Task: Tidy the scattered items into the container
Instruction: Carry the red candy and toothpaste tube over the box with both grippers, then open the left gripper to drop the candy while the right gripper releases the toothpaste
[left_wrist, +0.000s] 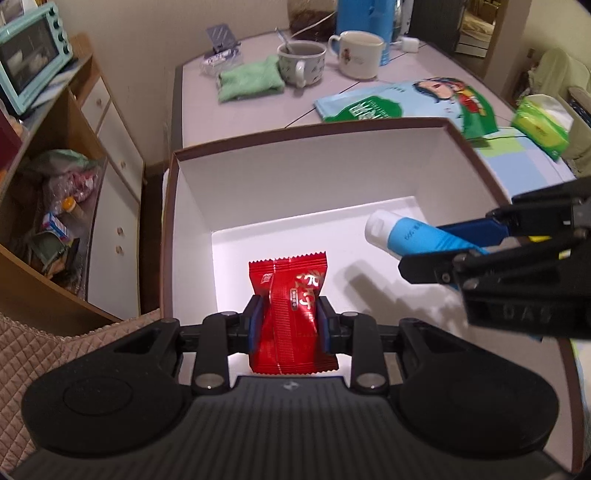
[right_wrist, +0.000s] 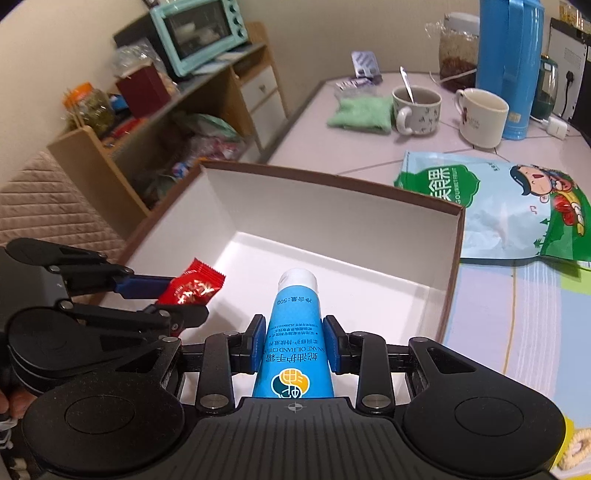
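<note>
red crinkly foil snack packet (left_wrist: 291, 314), light and slippery, is pinched mid-body in the left gripper (left_wrist: 290, 325), jaws clenched over the white-lined brown cardboard box (left_wrist: 306, 173). blue soft plastic hand-cream tube (right_wrist: 293, 332), squashy, is clamped mid-barrel by the right gripper (right_wrist: 294, 345). count: 1 packet, 1 tube, 1 box, 2 mugs (left_wrist: 301, 62) on the worktop (left_wrist: 258, 110).

Box (right_wrist: 332, 206) floor lies bare below; snack bag (right_wrist: 517, 206) flanks its right wall.
</note>
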